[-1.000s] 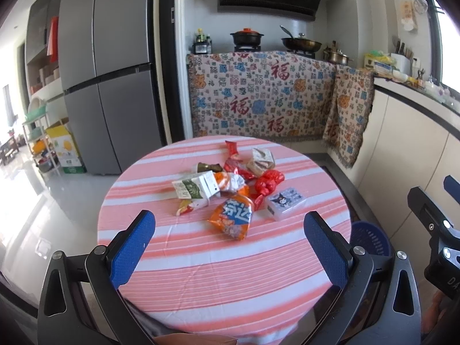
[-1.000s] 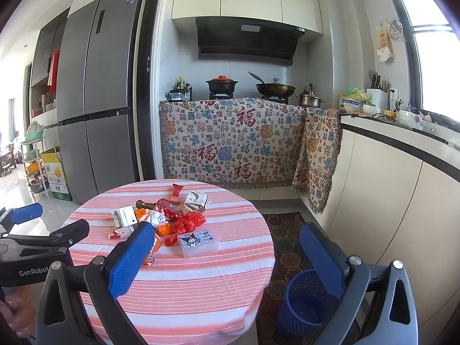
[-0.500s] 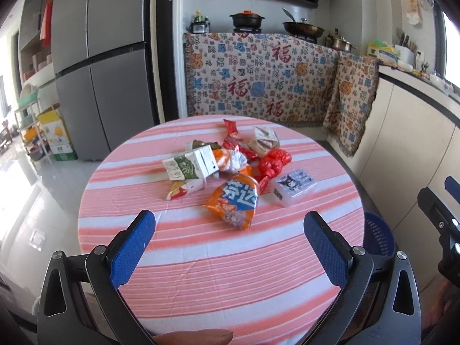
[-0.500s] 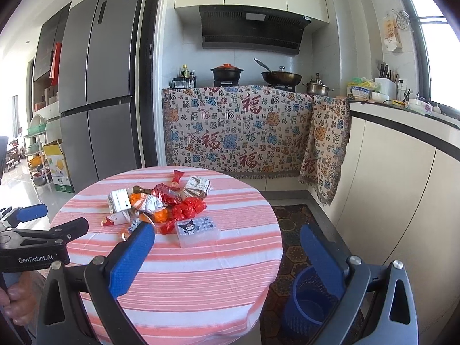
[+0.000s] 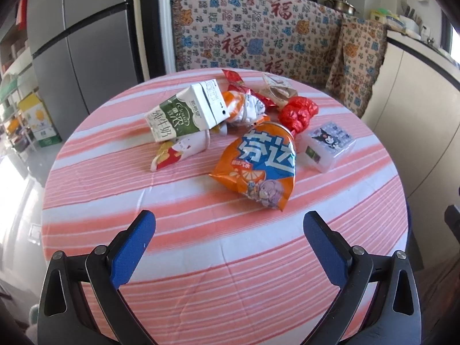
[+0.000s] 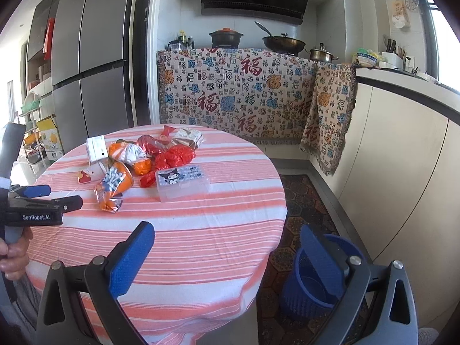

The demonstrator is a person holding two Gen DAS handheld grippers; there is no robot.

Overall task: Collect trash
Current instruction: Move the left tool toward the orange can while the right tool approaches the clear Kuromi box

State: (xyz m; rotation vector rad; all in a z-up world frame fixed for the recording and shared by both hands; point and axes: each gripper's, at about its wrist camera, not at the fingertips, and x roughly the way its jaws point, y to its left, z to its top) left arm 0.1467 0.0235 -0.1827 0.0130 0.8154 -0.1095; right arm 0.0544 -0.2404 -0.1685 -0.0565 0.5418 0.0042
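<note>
A heap of trash lies on the round table [image 5: 201, 253] with its pink striped cloth: an orange snack bag [image 5: 261, 166] nearest, a green-and-white milk carton [image 5: 187, 112], a red crumpled bag [image 5: 297, 113], a clear plastic box [image 5: 329, 145] and several wrappers. My left gripper [image 5: 230, 227] hovers open over the near table edge, just short of the orange bag, nothing between its fingers. My right gripper [image 6: 227, 244] is open too, low at the table's right side, above a blue bin [image 6: 313, 281] on the floor. The same orange bag [image 6: 113, 187] and box [image 6: 182, 181] show in the right wrist view.
A grey fridge [image 6: 92, 66] stands at the back left. A patterned cloth [image 6: 235, 95] covers the stove counter holding pots and a wok. White cabinets [image 6: 402, 178] run along the right. A dark patterned rug [image 6: 302, 201] lies between table and cabinets.
My left gripper has moved forward and down toward the trash pile, which now looks much bigger. The right gripper has edged closer to the table. Both stayed open.
</note>
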